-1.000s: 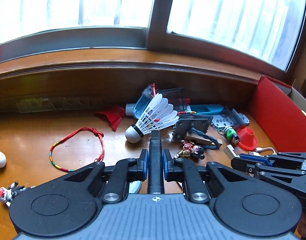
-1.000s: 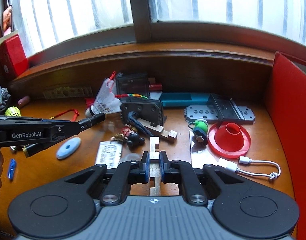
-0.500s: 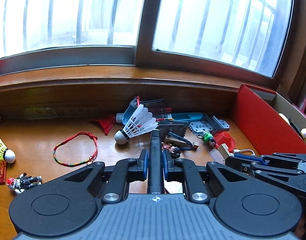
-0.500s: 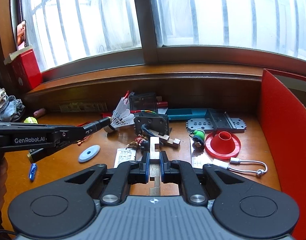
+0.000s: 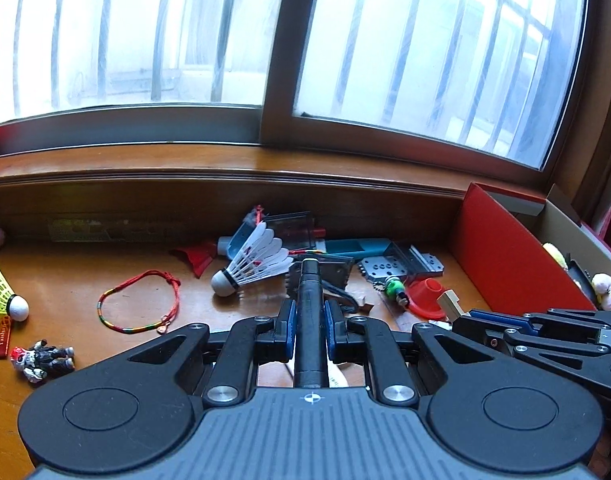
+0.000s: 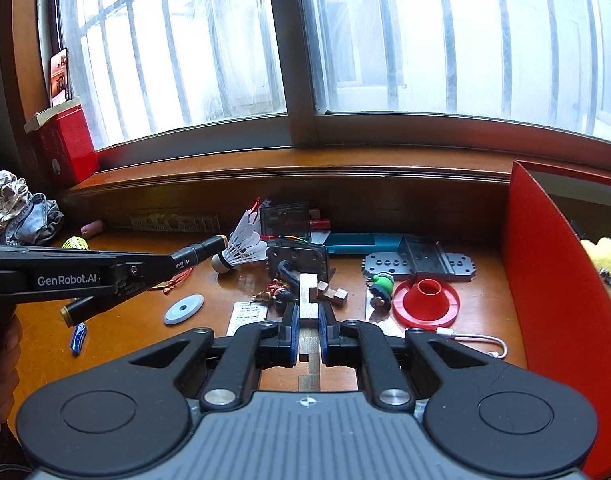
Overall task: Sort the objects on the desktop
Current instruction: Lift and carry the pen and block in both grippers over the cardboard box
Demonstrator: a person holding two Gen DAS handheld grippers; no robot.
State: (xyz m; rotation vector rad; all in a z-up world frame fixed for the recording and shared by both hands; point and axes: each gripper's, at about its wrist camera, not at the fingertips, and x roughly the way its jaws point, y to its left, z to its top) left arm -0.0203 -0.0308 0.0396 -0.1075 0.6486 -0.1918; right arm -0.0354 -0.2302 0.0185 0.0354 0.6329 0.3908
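Showing only rightward, a blue disc (image 6: 184, 309) (flat on desk (image 6: 137, 320)).

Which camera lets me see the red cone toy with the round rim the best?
The right wrist view is best: the red plastic cone with its round rim shows whole there, standing on the wooden desk. In the left wrist view the cone is smaller and its near rim is hidden behind the right gripper.

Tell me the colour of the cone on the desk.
Red cone, clearest in the right wrist view.
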